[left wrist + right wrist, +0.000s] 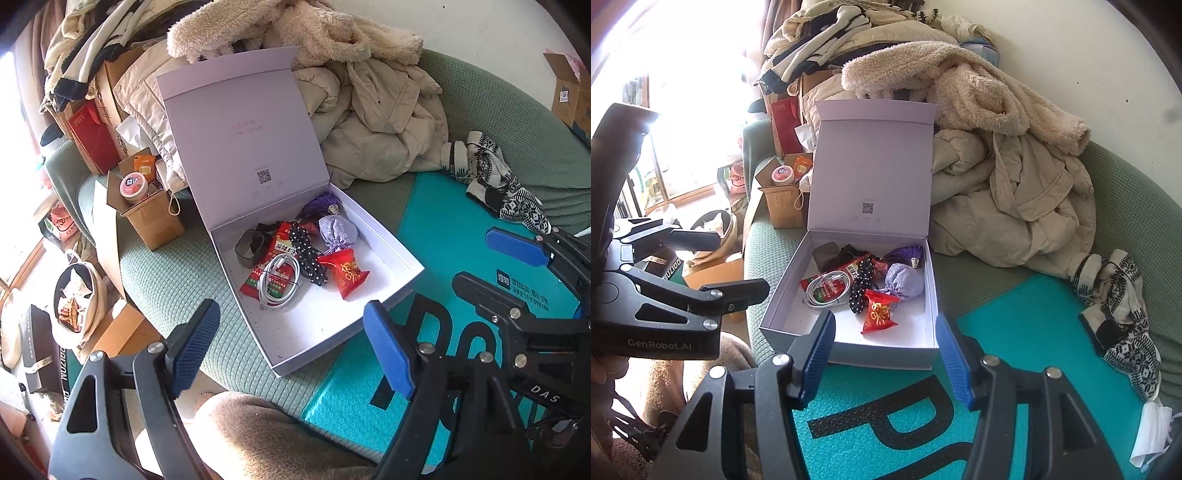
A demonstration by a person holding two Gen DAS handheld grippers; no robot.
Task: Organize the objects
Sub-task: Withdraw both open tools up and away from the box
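Note:
An open lavender gift box sits on the green sofa with its lid upright. Inside lie a white cable coil, a red snack pack, a polka-dot bow, a lilac pouch, a purple tassel and a dark band. My left gripper is open and empty at the box's near-left corner. My right gripper is open and empty at the box's near edge; it also shows in the left wrist view.
A teal mat lies to the right of the box. Beige coats pile up behind. A patterned black-and-white cloth lies at right. A small cardboard box with a jar stands to the left, with bags on the floor.

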